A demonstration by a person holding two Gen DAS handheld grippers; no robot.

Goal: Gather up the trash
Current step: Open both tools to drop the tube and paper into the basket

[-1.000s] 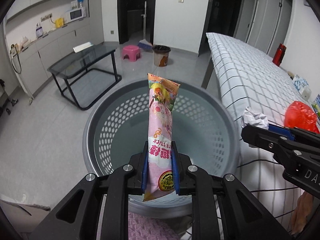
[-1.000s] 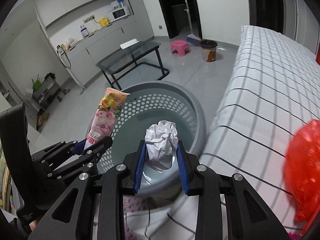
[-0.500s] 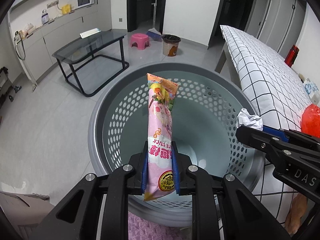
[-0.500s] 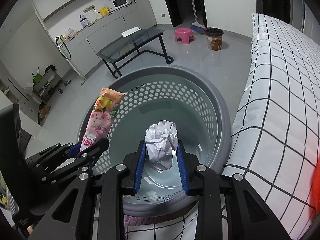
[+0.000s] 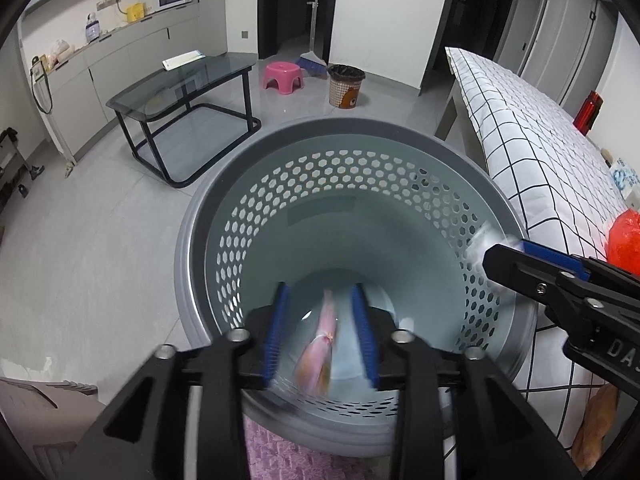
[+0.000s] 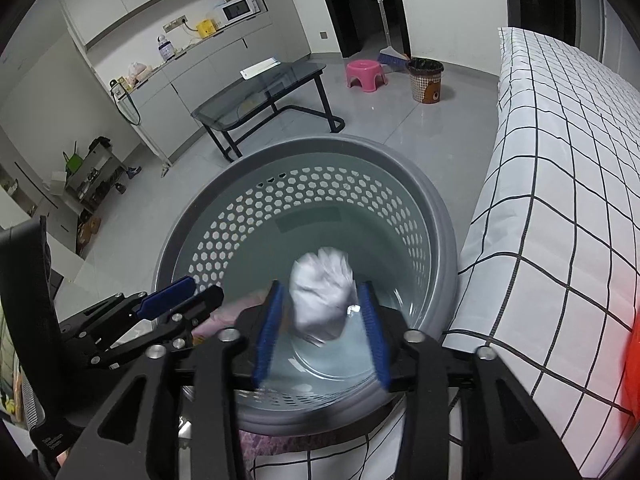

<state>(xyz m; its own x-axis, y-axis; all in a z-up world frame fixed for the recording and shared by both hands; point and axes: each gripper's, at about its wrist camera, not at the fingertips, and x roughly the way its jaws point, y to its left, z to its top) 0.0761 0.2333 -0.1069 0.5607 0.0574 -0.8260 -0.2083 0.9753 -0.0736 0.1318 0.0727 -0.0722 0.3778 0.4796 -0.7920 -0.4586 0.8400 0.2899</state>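
Observation:
A grey perforated basket stands on the floor by the bed; it also shows in the right wrist view. My left gripper is open above it, and the pink snack wrapper is blurred, falling free inside the basket. My right gripper is open too, and the crumpled white paper ball sits blurred between the blue pads, apart from them. The right gripper also shows in the left wrist view and the left gripper in the right wrist view.
A bed with a white checked cover runs along the right. A red plastic bag lies on it. A glass table, a pink stool and a small brown bin stand further off on the floor.
Both grippers have opened over the basket. The pink wrapper has dropped from the left gripper into the basket, and the paper ball has come free of the right gripper's pads.

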